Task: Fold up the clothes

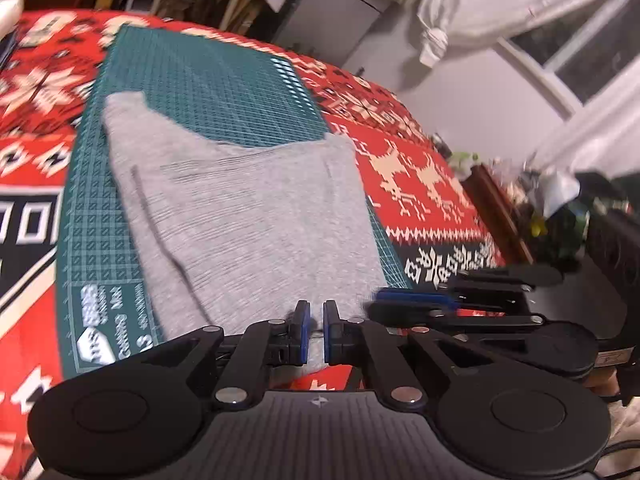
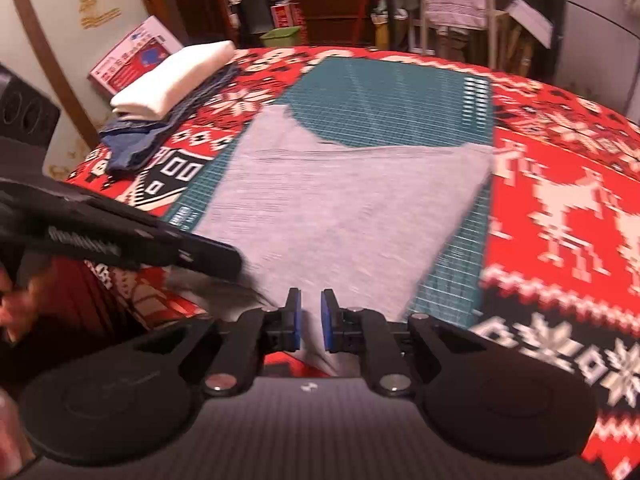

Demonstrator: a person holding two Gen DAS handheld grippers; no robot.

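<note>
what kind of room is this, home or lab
Most likely a lived-in home room, not a lab. The grey garment lies on a green cutting mat over a red knitted-pattern blanket, with cluttered shelves and folded white cloth behind.

Ahead of both tools: bare green mat (image 2: 400,96) beyond grey garment (image 2: 344,208), free. Folded white cloth (image 2: 176,80) blocks far left.

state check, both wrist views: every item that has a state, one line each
grey garment: spread on the mat, partly folded, near edge at both grippers
left gripper: narrow gap, grey cloth between pads
right gripper: narrow gap, grey cloth between pads
green cutting mat: flat
white cloth: folded
</note>
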